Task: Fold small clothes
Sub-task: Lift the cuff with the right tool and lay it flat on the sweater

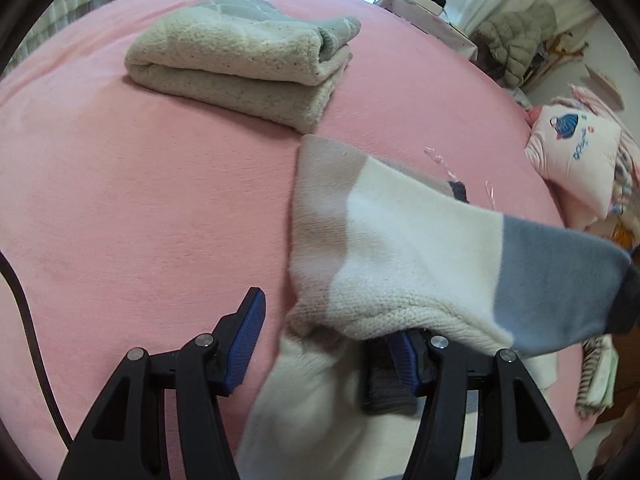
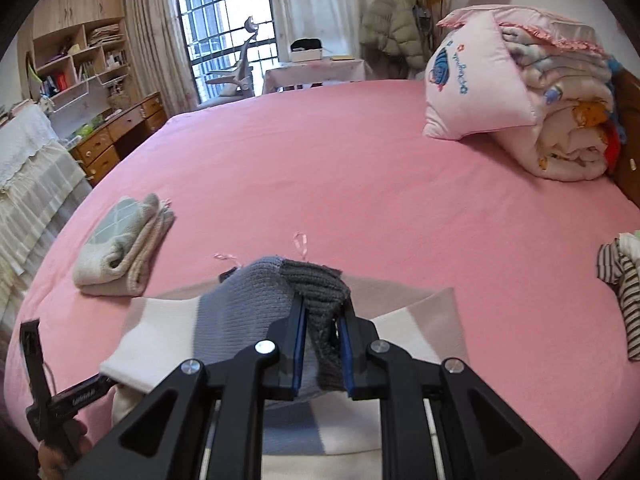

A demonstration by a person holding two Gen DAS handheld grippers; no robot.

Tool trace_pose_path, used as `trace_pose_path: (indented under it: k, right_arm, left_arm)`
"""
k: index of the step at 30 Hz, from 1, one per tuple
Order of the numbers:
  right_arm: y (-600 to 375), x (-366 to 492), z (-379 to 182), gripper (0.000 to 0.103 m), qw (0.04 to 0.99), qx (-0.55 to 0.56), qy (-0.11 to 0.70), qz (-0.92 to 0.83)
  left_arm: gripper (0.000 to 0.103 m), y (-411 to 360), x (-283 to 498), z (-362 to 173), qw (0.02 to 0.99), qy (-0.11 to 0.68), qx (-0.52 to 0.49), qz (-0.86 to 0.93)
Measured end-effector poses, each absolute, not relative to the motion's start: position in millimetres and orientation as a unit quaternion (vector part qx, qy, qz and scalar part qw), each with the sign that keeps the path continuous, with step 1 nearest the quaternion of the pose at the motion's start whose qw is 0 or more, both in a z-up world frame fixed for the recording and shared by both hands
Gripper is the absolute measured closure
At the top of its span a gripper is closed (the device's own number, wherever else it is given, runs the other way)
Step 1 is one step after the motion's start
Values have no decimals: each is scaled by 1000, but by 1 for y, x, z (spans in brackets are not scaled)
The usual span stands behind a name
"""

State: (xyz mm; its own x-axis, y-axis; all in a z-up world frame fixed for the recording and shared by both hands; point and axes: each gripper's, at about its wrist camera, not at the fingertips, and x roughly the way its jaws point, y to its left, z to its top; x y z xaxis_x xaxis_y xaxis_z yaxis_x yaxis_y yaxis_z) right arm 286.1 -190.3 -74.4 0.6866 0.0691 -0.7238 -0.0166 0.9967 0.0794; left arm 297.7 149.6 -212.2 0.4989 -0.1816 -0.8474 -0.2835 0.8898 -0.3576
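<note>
A striped knit garment [image 1: 400, 248] in beige, cream, blue-grey and dark grey lies on the pink bed [image 1: 140, 200]. My left gripper [image 1: 328, 336] is open; the cloth drapes over its right finger and hangs between the jaws. My right gripper [image 2: 322, 340] is shut on the garment's dark grey end [image 2: 316, 280] and lifts it, with the cream and beige parts [image 2: 160, 340] spread below. The left gripper shows at the lower left of the right wrist view [image 2: 48, 396].
A folded cream and green fleece [image 1: 240, 60] lies further out on the bed, also in the right wrist view [image 2: 124, 244]. A pink pillow and stacked quilts [image 2: 520, 92] sit at the right. Striped clothes [image 2: 624, 280] lie at the bed's right edge.
</note>
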Motion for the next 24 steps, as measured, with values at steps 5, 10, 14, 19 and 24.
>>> trace_pose_path:
  k: [5, 10, 14, 19, 24]
  right_arm:
    - [-189, 284, -78, 89, 916, 38, 398, 23]
    - [-213, 287, -98, 89, 902, 51, 429, -1]
    - [-234, 289, -130, 89, 877, 78, 474, -9]
    - [-258, 293, -188, 89, 838, 134, 529, 3]
    - [-269, 292, -212, 86, 828, 147, 540, 8]
  left_arm:
    - [70, 141, 305, -222, 832, 517, -186, 74]
    - [77, 145, 300, -234, 832, 525, -165, 78]
    - [77, 143, 295, -235, 838, 517, -153, 78]
    - [77, 147, 289, -237, 839, 516, -158, 76]
    - [77, 150, 286, -238, 841, 516, -150, 69]
